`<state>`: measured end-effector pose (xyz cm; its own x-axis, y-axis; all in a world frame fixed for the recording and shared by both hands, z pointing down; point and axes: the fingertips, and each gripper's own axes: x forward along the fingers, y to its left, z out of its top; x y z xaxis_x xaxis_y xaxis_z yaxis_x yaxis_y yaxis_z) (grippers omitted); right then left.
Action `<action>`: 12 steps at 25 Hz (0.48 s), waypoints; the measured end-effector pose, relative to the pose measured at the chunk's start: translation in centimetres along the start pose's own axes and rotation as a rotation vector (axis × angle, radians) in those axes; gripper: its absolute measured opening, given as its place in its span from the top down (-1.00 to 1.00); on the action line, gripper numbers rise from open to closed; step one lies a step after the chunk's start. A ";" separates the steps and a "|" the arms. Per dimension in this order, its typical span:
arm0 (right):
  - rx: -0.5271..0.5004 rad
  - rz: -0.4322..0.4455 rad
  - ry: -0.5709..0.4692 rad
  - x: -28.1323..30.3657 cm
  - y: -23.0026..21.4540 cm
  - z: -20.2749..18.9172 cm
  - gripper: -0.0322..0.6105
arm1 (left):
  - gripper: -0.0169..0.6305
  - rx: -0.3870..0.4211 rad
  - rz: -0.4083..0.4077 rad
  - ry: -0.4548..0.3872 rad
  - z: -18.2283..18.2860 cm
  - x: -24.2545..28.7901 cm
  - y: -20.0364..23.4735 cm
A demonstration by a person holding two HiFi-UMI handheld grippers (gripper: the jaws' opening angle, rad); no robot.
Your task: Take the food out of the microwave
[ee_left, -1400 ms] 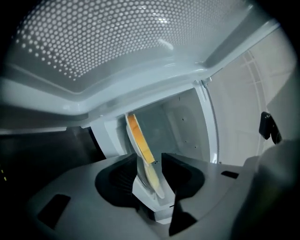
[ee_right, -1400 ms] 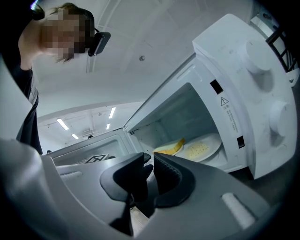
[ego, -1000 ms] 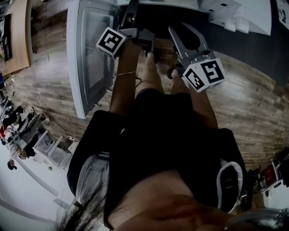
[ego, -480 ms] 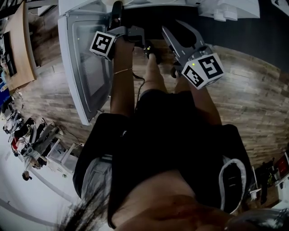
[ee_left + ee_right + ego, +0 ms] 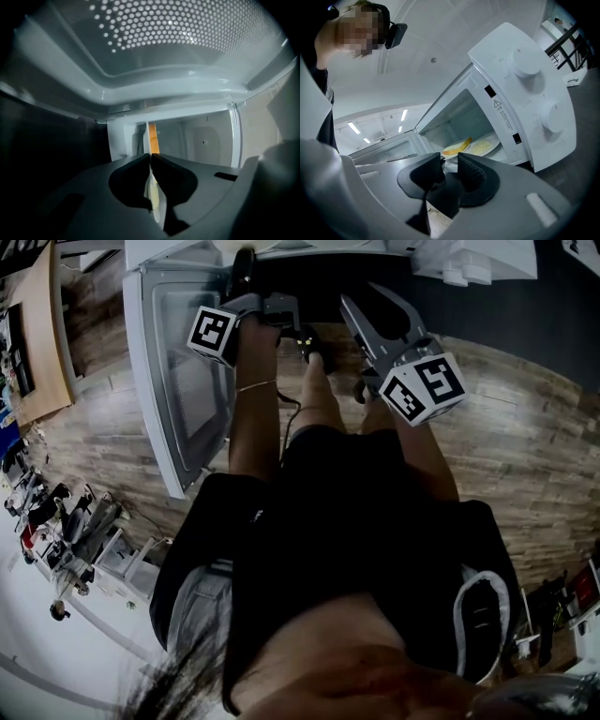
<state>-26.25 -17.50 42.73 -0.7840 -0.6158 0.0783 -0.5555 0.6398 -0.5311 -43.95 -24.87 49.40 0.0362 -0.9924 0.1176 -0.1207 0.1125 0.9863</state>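
Two grippers face the white microwave door (image 5: 173, 381), swung open, in the head view: the left gripper (image 5: 242, 266) reaches into the dark cavity, while the right gripper (image 5: 361, 294) hangs just outside. In the left gripper view, smooth dark jaws that have just been closing pinch the thin pale rim of a plate (image 5: 151, 197) seen edge-on, with an orange strip of food (image 5: 153, 140) past the tips. In the right gripper view, ribbed jaws stand apart and empty; beyond them the boxy white microwave (image 5: 525, 93) holds the round plate, orange slice and pale crumbly heap.
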 end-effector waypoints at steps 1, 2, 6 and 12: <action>0.000 0.001 0.001 0.0 0.0 0.0 0.64 | 0.89 -0.023 -0.004 -0.003 -0.1 0.0 -0.2; 0.000 0.003 0.003 0.0 0.0 0.0 0.64 | 0.89 -0.045 -0.005 -0.006 -0.1 -0.1 -0.3; -0.001 0.007 0.006 0.1 0.2 0.0 0.64 | 0.91 -0.054 0.002 -0.012 -0.1 -0.6 -0.3; 0.003 0.024 0.015 0.3 0.7 -0.3 0.64 | 0.90 -0.047 -0.004 -0.003 -0.6 -1.4 -0.5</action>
<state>-26.92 -17.07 42.57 -0.8010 -0.5936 0.0779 -0.5357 0.6526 -0.5359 -43.38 -23.53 48.82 0.0336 -0.9930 0.1133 -0.0737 0.1105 0.9911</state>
